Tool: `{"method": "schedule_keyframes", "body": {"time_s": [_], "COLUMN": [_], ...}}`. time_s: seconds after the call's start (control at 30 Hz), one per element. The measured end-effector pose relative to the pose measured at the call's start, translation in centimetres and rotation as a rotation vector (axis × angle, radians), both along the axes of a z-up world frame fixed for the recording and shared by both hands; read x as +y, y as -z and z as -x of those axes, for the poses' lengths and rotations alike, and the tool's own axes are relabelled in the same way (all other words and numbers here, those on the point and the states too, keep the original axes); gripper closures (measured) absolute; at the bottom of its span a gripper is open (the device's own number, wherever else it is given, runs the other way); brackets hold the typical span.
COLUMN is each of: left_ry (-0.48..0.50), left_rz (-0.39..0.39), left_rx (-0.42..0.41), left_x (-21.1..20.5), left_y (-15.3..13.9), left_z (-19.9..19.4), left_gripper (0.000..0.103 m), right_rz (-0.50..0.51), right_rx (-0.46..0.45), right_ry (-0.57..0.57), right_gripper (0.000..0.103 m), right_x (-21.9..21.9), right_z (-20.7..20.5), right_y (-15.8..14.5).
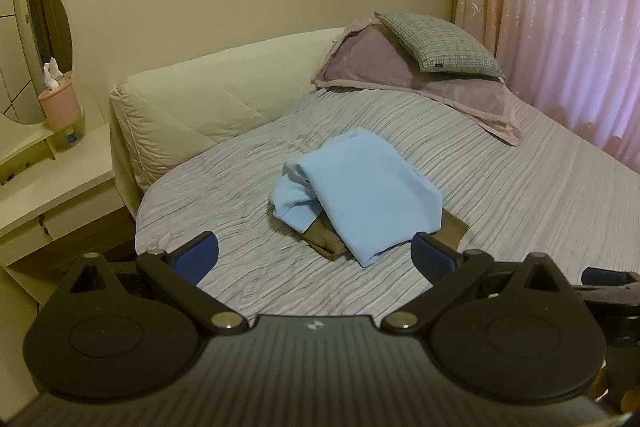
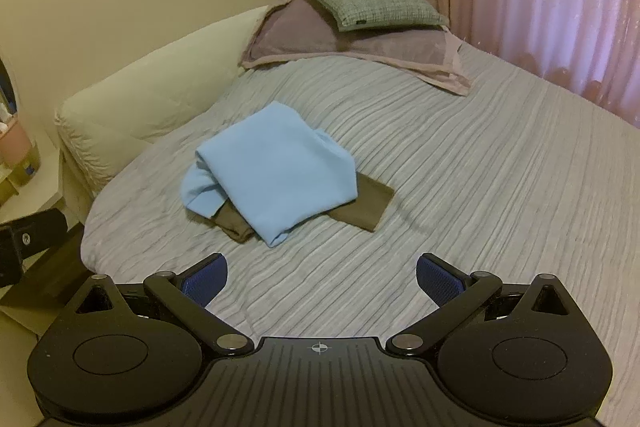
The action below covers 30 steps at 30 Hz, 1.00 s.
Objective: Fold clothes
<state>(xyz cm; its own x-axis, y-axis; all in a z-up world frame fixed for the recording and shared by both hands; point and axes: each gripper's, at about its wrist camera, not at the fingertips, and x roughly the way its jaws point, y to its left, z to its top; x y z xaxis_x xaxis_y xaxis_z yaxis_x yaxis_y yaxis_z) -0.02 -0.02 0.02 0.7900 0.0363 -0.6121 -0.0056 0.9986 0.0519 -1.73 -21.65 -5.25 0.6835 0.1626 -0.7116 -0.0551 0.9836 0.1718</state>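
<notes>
A light blue garment [image 1: 360, 191] [image 2: 276, 167] lies folded in the middle of the bed, stacked on a folded brown garment [image 1: 326, 241] [image 2: 364, 205] whose edges stick out beneath it. My left gripper [image 1: 316, 257] hangs open just short of the pile, with nothing between its blue pads. My right gripper [image 2: 322, 281] is open too, above the striped bedspread [image 2: 460, 187] and nearer to me than the clothes. The right gripper's tip shows at the right edge of the left wrist view.
A grey cushion [image 1: 440, 41] rests on a mauve pillow [image 1: 384, 65] at the head of the bed. A cream padded headboard [image 1: 200, 99] runs along the left. A white dressing table [image 1: 48, 179] with a pink tissue holder [image 1: 60, 103] stands left. Pink curtains [image 1: 560, 7] hang right.
</notes>
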Motion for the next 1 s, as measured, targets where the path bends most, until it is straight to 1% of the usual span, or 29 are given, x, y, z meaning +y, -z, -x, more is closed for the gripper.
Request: {"method": "schedule_keyframes", "body": {"time_s": [0.3,0.63,1.0], "left_ry": [-0.02,-0.037,-0.049], "left_rz": [-0.006,-0.008,-0.017], "left_rx": [0.026,0.052,0.053], "left_x": [-0.4,-0.7,-1.1], "left_y": [-0.3,-0.6,-0.5], "left_z": [0.3,0.6,1.1], "left_gripper": [0.001,0.001,0.001], "right_rz": [0.048,0.039,0.031], "right_rx": [-0.011,-0.014,-0.024], "right_ry": [-0.011,-0.033,-0.057], "right_gripper": [0.0,0.0,0.0], "right_x": [0.8,0.1,-0.5], "right_z": [0.0,-0.1,0.2], "right_y": [-0.5,-0.7,-1.1]}}
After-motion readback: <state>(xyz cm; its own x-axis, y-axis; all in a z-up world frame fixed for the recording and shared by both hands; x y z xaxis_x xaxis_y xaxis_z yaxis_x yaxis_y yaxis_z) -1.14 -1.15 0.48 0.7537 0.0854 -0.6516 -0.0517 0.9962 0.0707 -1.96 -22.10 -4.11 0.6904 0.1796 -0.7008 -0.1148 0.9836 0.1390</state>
